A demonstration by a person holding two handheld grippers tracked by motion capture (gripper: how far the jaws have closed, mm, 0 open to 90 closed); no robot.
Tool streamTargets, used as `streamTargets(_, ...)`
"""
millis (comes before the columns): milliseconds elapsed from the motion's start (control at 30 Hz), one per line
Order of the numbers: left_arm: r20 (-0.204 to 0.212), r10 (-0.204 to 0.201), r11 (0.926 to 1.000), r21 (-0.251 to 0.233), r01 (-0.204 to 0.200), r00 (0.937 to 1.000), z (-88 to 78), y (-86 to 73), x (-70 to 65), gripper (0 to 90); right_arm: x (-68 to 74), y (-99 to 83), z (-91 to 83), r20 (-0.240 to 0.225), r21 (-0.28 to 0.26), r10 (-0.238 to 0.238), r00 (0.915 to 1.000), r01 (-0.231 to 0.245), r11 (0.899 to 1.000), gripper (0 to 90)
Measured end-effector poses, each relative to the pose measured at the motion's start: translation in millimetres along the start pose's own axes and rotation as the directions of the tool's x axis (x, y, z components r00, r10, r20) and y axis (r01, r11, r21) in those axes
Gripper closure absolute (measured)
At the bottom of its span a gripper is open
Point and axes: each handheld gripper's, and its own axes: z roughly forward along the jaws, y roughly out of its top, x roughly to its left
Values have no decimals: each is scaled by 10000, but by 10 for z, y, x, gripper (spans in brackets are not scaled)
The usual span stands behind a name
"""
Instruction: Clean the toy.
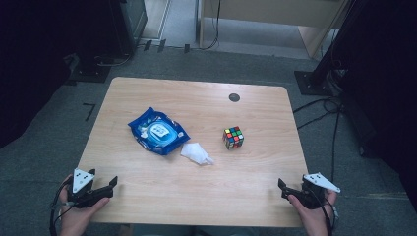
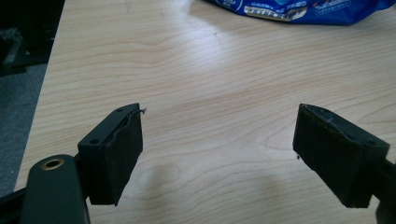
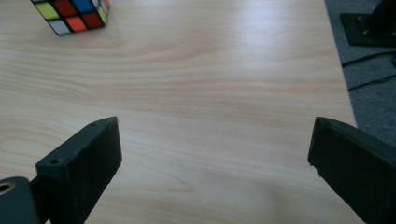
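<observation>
A blue wet-wipes pack with a white lid lies left of the middle of the wooden table. Just right of it rests a crumpled white wipe. A colourful puzzle cube stands right of centre. My left gripper is held at the table's front left corner, open and with nothing in it. My right gripper is at the front right corner, also open and holding nothing. In the left gripper view the jaws stand wide over bare wood, with the pack's edge far ahead. The right gripper view has wide jaws and the cube at top left.
A small dark round hole marks the table's far side. Grey carpet surrounds the table. Black stand bases and cables lie on the floor to the right, and dark equipment stands at the back left.
</observation>
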Motion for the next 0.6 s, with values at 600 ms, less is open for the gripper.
streamTargets(600,13,547,9923,1114,-545,9985,102,-2,-90,169,22,-139,156,502,1189,-614,9969,551,9914,15)
